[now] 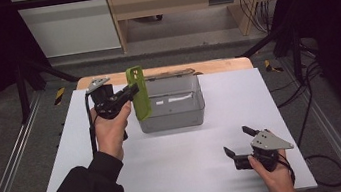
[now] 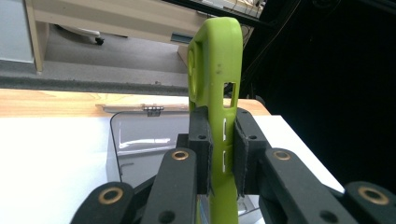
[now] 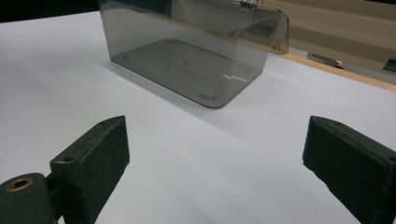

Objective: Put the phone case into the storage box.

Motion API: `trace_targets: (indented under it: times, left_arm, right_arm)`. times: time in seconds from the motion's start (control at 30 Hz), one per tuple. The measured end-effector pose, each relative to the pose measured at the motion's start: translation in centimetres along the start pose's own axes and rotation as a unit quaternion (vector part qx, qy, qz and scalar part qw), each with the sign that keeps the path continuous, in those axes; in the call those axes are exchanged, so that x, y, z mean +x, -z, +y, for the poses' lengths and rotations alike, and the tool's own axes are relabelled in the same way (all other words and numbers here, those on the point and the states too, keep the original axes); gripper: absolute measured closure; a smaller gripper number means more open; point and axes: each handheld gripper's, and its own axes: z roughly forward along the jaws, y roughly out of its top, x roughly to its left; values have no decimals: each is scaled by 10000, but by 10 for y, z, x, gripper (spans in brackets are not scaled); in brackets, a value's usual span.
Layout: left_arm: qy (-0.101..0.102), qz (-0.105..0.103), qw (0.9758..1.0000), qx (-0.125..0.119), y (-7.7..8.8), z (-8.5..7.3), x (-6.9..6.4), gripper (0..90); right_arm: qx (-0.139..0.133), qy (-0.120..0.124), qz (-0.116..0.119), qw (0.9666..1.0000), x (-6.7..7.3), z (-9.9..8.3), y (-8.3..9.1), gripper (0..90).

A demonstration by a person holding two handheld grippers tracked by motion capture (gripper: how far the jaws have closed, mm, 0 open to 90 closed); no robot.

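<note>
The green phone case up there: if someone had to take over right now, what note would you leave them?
Left gripper: shut on the phone case, held upright on its edge, above the left end of the box.
Right gripper: open, nothing in it, low over the white table near its front right.
Box: clear grey plastic, lid open at the back, nothing visible inside.
Done: case picked up and brought to the box.
Left: probably lower the case into the box and let go; perhaps close the lid.
</note>
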Motion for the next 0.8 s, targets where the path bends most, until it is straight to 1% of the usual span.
trace_targets:
  times: [0.07,0.13,0.23,0.33,0.4,0.53,0.6,0.8]
  left_arm:
    - [-44,8,10000,31,-6,1,0,797]
    - [-78,1,9999,81,-14,2,0,797]
    - [-86,-34,9998,171,-26,1,2,796]
    - [-35,-45,9998,191,-34,0,3,796]
    - [-39,-28,9998,200,-38,-1,4,797]
    - [-199,90,9995,229,-44,-2,3,796]
    - [-343,163,9989,258,-47,-2,2,796]
    - [-399,291,9984,292,-53,-3,4,796]
  right_arm:
    - [-37,-82,40,10000,0,-1,0,72]
    - [-74,-202,132,9997,1,-3,-1,72]
    - [-53,-201,158,9997,2,-4,-3,73]
    - [-127,-217,91,9996,1,-3,-1,73]
    - [-180,-245,59,9995,-1,-4,2,72]
    - [-208,-299,-10,9993,-4,-5,3,69]
    - [-197,-302,-25,9993,-5,-5,3,69]
    - [-217,-301,-26,9993,-5,-5,3,67]
